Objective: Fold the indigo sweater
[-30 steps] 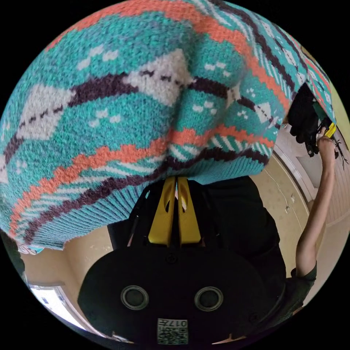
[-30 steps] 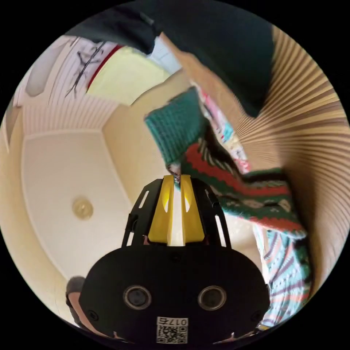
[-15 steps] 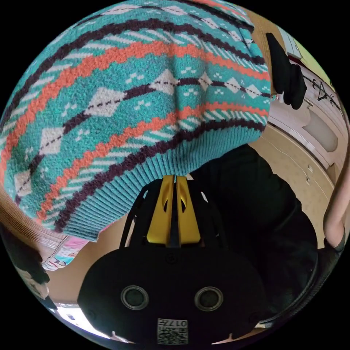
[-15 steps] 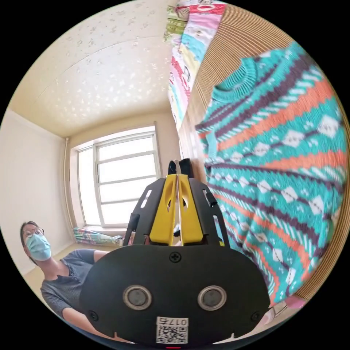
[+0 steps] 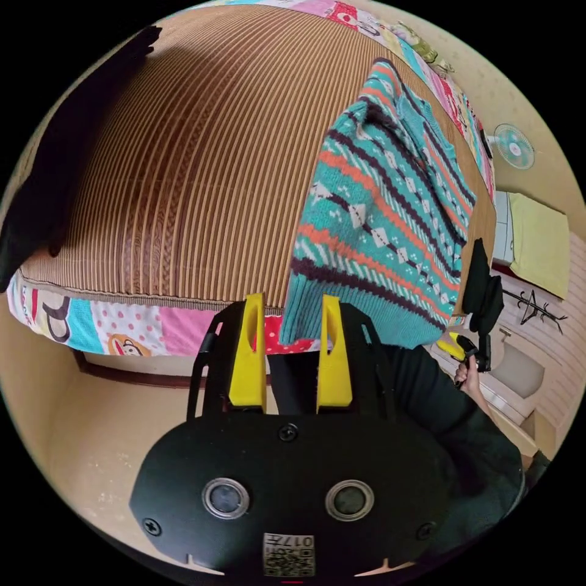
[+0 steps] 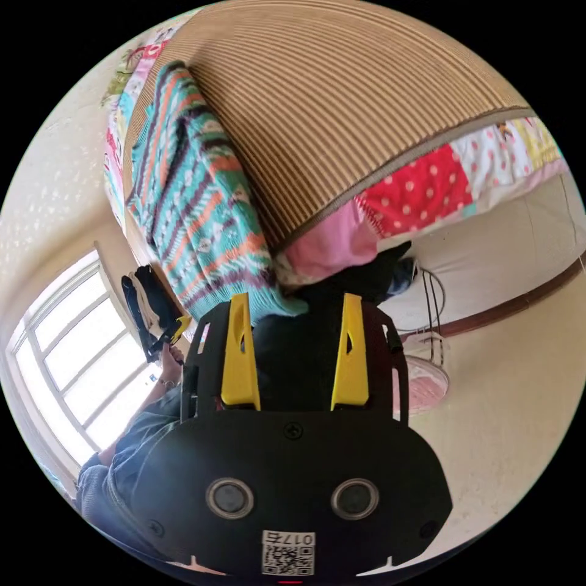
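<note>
Both claws gape wide, holding nothing. The sweater [image 5: 390,213] lies flat on the bed's mat [image 5: 183,152], hem just ahead of the left claw [image 5: 285,317], long axis running away; the right claw [image 6: 293,317] is about as near.

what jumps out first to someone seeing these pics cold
The teal, orange and purple patterned sweater lies spread on the brown ribbed mat, its hem at the bed's edge. Next come the yellow jaws of the left hand-held gripper and right hand-held gripper, both open and empty in front of it.
</note>
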Action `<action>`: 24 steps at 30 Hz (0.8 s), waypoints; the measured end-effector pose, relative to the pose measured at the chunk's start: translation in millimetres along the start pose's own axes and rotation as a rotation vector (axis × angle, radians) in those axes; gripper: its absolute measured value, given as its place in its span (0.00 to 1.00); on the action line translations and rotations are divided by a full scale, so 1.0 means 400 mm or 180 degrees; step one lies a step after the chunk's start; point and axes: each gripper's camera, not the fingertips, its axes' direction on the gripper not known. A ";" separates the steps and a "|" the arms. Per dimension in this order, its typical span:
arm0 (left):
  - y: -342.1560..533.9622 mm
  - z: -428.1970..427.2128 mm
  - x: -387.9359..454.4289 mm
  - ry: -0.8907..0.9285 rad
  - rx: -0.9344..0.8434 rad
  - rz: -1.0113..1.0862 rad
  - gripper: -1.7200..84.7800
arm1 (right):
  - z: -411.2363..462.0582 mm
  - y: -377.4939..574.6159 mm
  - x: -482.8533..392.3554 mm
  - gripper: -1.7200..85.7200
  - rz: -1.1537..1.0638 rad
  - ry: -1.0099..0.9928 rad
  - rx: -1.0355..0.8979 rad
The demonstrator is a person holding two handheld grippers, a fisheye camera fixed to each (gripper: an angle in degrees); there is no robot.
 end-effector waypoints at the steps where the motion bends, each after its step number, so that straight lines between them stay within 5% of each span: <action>1: 0.007 0.022 -0.008 0.0029 -0.0111 0.0036 0.15 | 0.035 -0.002 -0.003 0.21 -0.0021 -0.0019 -0.0086; 8: 0.028 0.099 -0.029 -0.0121 -0.0855 0.0359 0.07 | 0.165 -0.099 -0.100 0.08 -0.0071 0.0242 -0.0626; 10: 0.028 0.074 -0.048 0.0331 -0.1001 0.0692 0.07 | 0.153 -0.111 -0.120 0.07 -0.0302 0.0131 -0.0760; 13: 0.043 0.015 -0.081 0.1588 -0.1195 0.1221 0.07 | 0.081 -0.094 -0.124 0.06 -0.1089 -0.1189 -0.0931; 16: 0.068 -0.079 -0.134 0.2879 -0.1201 0.1441 0.07 | -0.074 -0.039 -0.071 0.05 -0.1620 -0.2513 -0.0406; 20: 0.133 -0.259 -0.137 0.3615 -0.0482 0.2381 0.07 | -0.264 0.059 -0.033 0.04 -0.2406 -0.3616 0.0533; 24: 0.143 -0.358 -0.126 0.3941 0.0319 0.2716 0.07 | -0.304 0.035 -0.032 0.03 -0.2445 -0.3973 0.0856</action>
